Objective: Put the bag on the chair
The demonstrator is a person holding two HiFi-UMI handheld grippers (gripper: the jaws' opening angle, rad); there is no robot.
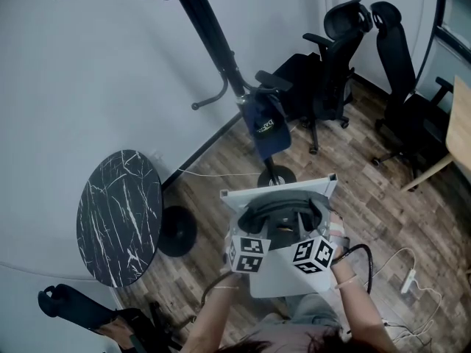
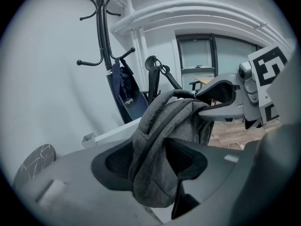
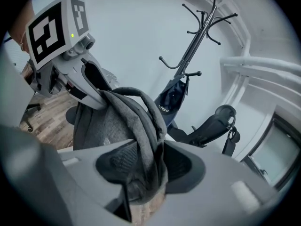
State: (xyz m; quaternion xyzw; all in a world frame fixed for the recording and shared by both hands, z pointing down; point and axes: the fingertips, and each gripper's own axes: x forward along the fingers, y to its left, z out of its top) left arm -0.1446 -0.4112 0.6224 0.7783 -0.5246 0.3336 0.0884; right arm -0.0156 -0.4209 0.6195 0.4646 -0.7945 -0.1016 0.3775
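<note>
Judging by the grey bag (image 1: 283, 215), which sits low against a white surface (image 1: 309, 184) that we take for the chair, we are at the letting-go step. Its straps run up between both pairs of jaws. Our left gripper (image 2: 155, 161) stands wide, with fabric draped loosely in the gap rather than pinched, and our right gripper (image 3: 141, 166) is the same. Next we need to draw both clear of the straps without dragging the bag off.
</note>
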